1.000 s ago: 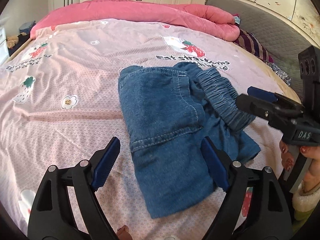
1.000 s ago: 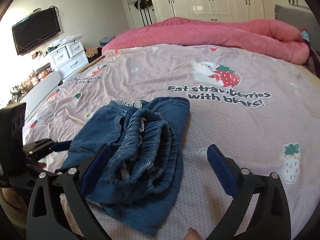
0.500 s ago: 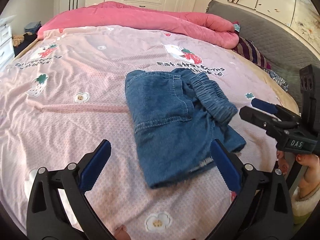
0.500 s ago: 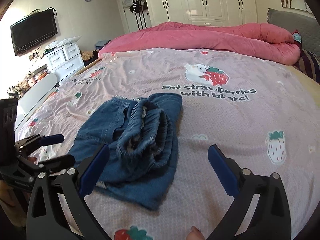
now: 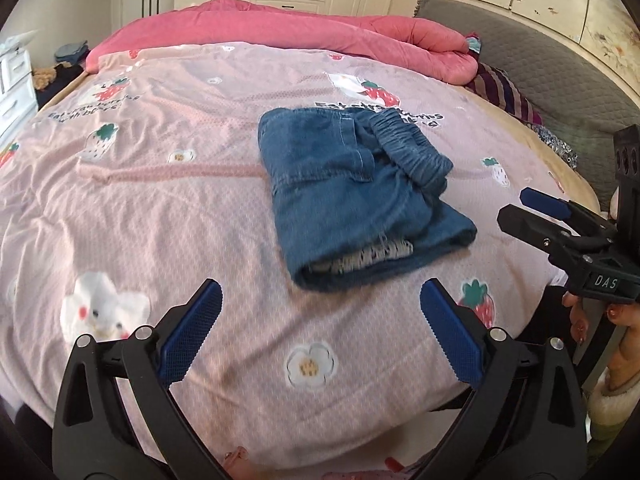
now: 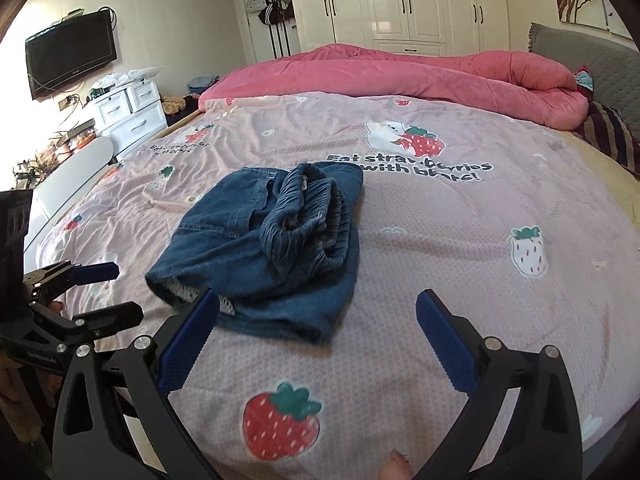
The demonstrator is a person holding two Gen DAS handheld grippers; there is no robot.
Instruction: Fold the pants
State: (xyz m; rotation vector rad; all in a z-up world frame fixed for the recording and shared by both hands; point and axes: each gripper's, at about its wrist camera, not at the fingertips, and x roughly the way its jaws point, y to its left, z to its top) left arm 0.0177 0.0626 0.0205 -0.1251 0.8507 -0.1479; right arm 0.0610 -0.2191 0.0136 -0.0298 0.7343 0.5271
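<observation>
Blue denim pants (image 5: 352,196) lie folded into a compact bundle on the pink bedsheet (image 5: 160,208), elastic waistband bunched on the right side. In the right wrist view the same pants (image 6: 272,240) show the waistband heaped on top and a pale lining at the near left edge. My left gripper (image 5: 320,296) is open, short of the bundle, nothing between its blue pads. My right gripper (image 6: 318,306) is open too, its left pad just in front of the bundle's near edge. Each gripper appears in the other's view: the right gripper (image 5: 532,210) and the left gripper (image 6: 110,292), both off the pants.
A rolled pink quilt (image 5: 320,36) lies across the far side of the bed. A grey headboard (image 5: 520,52) and a striped cushion (image 5: 504,96) are on the right. White drawers (image 6: 128,112), a wall television (image 6: 72,58) and wardrobes (image 6: 400,0) stand beyond the bed.
Both grippers have drawn back from the pants toward the bed's near edge. The left gripper's jaws, which straddled the bundle, now stand wider and clear of it. The pants stay put.
</observation>
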